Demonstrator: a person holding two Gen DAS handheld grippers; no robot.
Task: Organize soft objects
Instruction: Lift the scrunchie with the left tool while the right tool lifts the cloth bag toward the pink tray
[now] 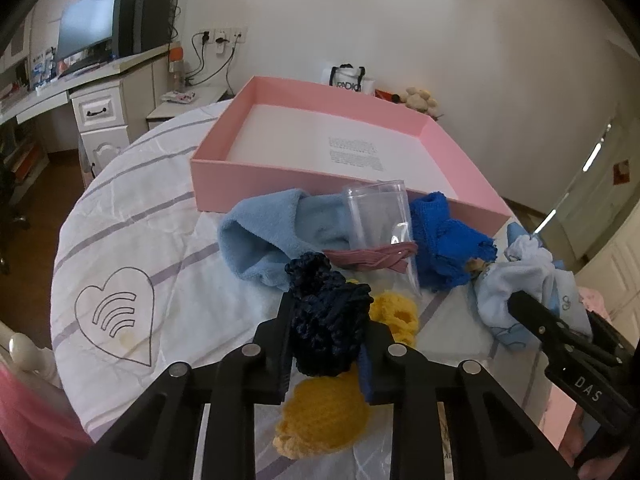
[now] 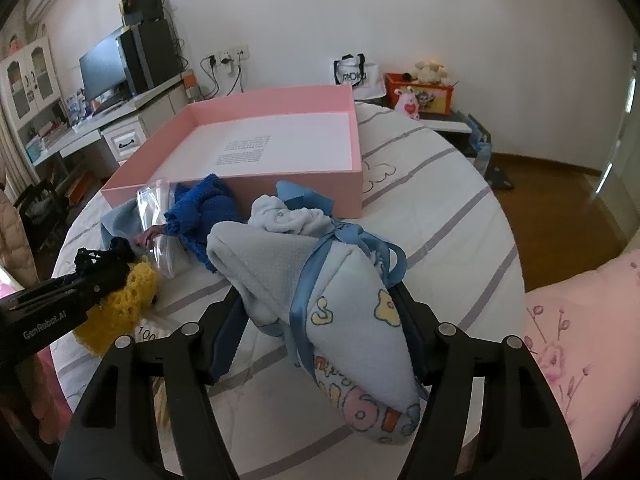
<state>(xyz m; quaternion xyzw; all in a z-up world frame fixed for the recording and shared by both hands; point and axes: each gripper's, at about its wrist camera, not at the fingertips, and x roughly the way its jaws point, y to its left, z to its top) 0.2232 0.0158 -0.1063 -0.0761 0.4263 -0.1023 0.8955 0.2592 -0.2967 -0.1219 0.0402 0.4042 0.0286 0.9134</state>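
We are in the picking-up step: our left gripper (image 1: 326,344) is clamping the dark navy knitted piece (image 1: 328,320) above the yellow knit (image 1: 324,416) on the desk (image 1: 132,216), while our right gripper (image 2: 320,332) is squeezing the ribbon-tied baby-blue bundle (image 2: 352,320). Next, we judge, both are needing carrying forward into the empty pink box (image 2: 280,184)

Round table (image 1: 132,216), white striped cloth with heart motif: pink box (image 1: 256,176), light blue towel (image 1: 264,232), royal blue knit (image 1: 440,236), yellow crochet piece (image 1: 320,416), clear plastic bag (image 1: 380,216).
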